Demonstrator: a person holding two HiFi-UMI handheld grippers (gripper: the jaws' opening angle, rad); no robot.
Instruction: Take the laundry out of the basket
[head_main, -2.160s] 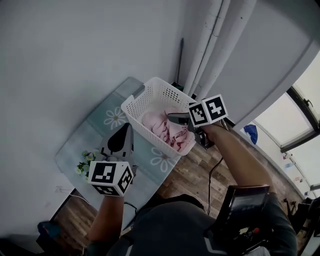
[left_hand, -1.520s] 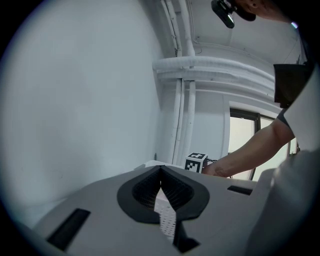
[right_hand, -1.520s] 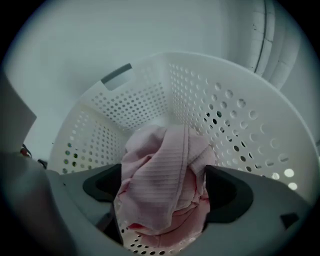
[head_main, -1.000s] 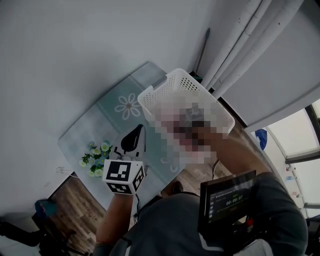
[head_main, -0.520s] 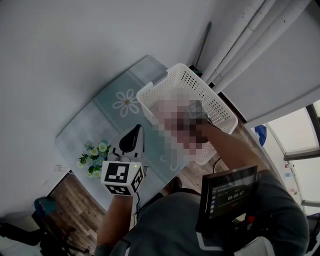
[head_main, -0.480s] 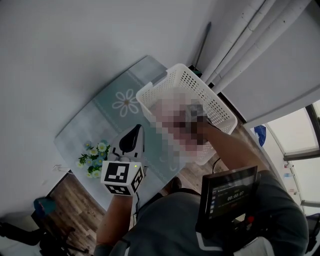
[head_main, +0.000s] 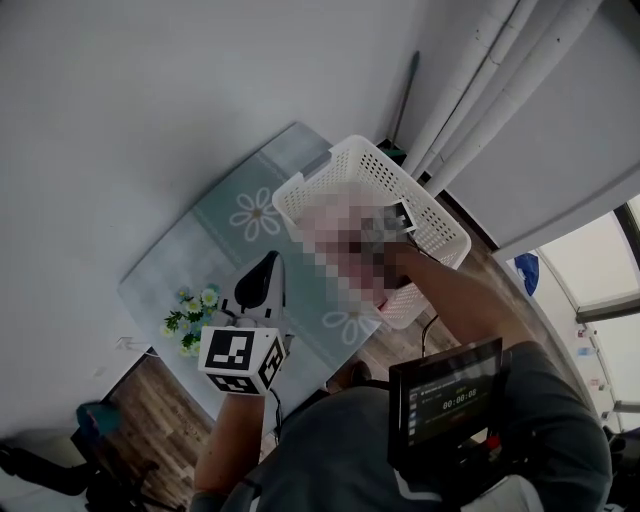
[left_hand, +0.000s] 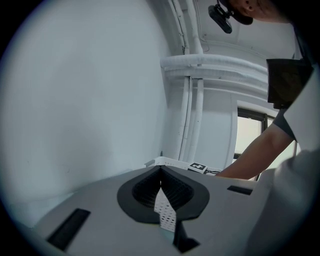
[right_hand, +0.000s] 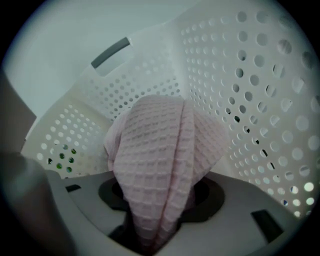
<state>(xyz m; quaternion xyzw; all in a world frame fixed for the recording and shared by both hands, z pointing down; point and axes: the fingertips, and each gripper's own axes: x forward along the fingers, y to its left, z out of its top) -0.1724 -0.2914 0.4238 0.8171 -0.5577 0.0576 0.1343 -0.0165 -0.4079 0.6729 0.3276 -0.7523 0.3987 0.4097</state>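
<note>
The white perforated laundry basket (head_main: 432, 216) stands on the table by the wall. In the head view a mosaic patch hides its contents and most of my right gripper; only its marker cube (head_main: 400, 214) shows inside the basket. In the right gripper view the right gripper (right_hand: 153, 214) is down in the basket (right_hand: 250, 100), jaws closing on a pink waffle-weave cloth (right_hand: 160, 150) that bunches up between them. My left gripper (head_main: 264, 266) hovers over the table's near side, shut and empty. In the left gripper view the left gripper (left_hand: 161, 172) points toward the basket (left_hand: 167, 162).
A teal tablecloth with daisy prints (head_main: 232, 214) covers the table. A small bunch of flowers (head_main: 190, 310) lies near the left gripper. White pipes (head_main: 470, 90) run down the wall behind the basket. A dark screen (head_main: 445, 400) hangs at the person's chest.
The right gripper has gone from above the basket's rim down into the basket. The left gripper has stayed over the table's near side.
</note>
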